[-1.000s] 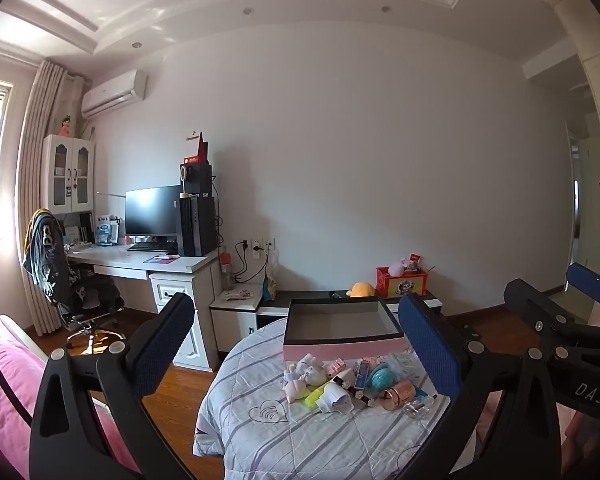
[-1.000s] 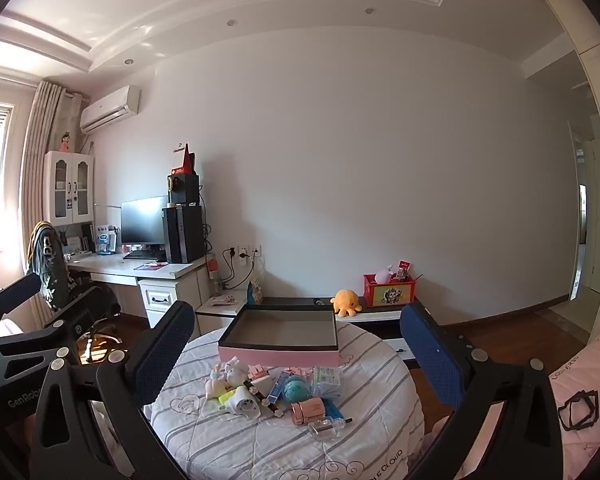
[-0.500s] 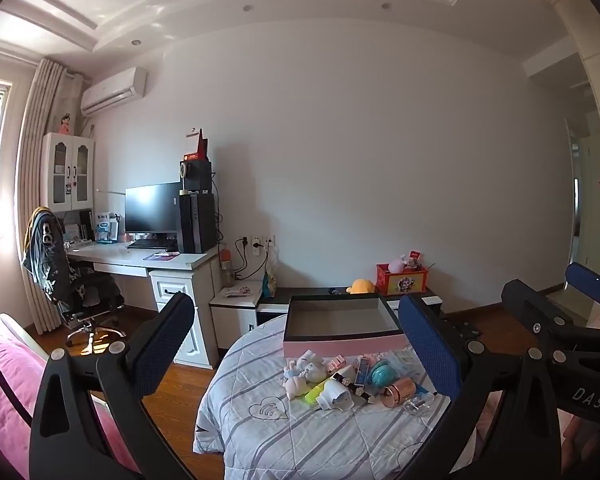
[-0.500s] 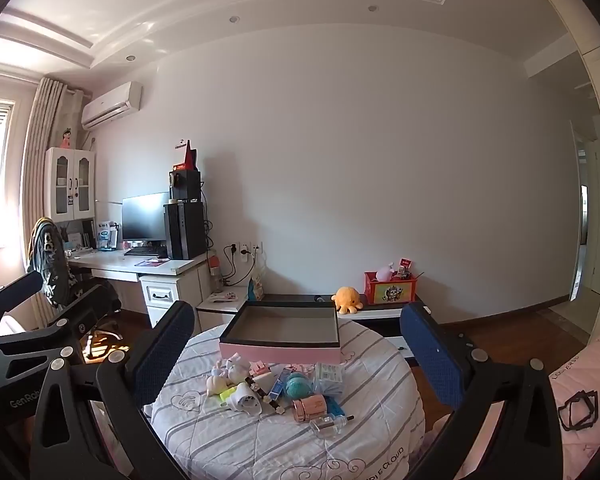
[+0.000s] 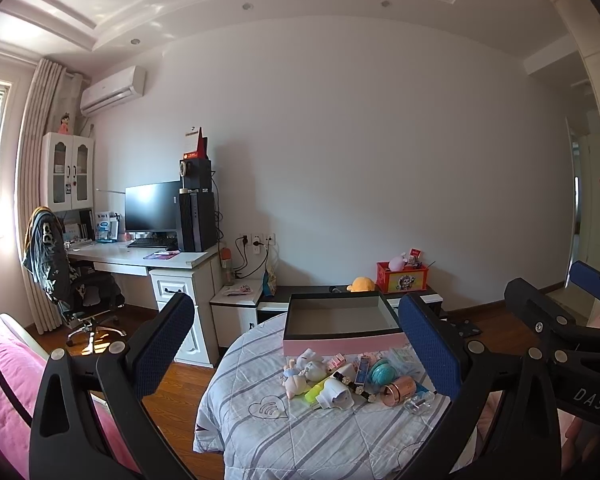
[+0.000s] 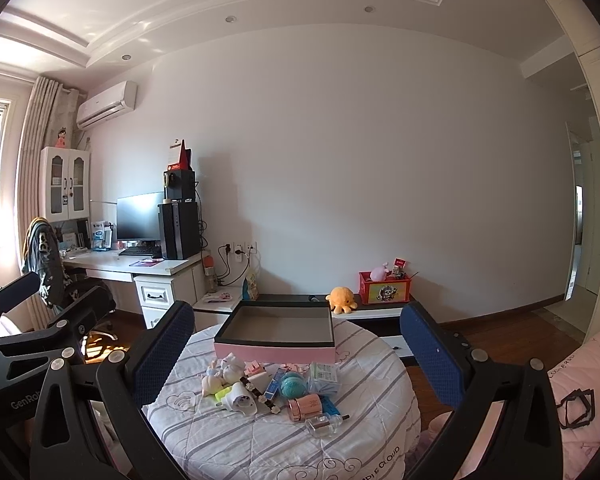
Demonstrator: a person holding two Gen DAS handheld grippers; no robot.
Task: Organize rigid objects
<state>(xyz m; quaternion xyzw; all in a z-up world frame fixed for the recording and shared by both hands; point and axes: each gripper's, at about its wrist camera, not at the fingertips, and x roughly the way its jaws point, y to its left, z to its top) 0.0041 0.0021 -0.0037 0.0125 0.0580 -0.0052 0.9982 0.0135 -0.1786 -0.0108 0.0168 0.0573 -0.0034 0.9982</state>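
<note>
A pink open box (image 5: 340, 322) (image 6: 276, 340) with a grey inside sits at the far side of a round table (image 5: 260, 436) (image 6: 376, 412) under a striped cloth. In front of it lies a pile of small items: a white plug (image 6: 242, 398), a teal round case (image 6: 292, 385), a rose-gold jar (image 6: 305, 407), a clear bottle (image 6: 324, 424), white figurines (image 5: 304, 370), a yellow-green piece (image 5: 314, 392). My left gripper (image 5: 296, 344) and right gripper (image 6: 296, 356) are both open and empty, held back from the table, above the pile.
A white desk (image 5: 140, 260) with monitor and computer tower stands at the left, an office chair (image 5: 72, 288) beside it. A low cabinet (image 6: 376, 310) behind the table bears an orange plush and a red box. A pink bed (image 5: 4, 360) is at the left edge.
Both cameras have tilted slightly down and come a little nearer the table. Both grippers stay open. Nothing on the table has moved.
</note>
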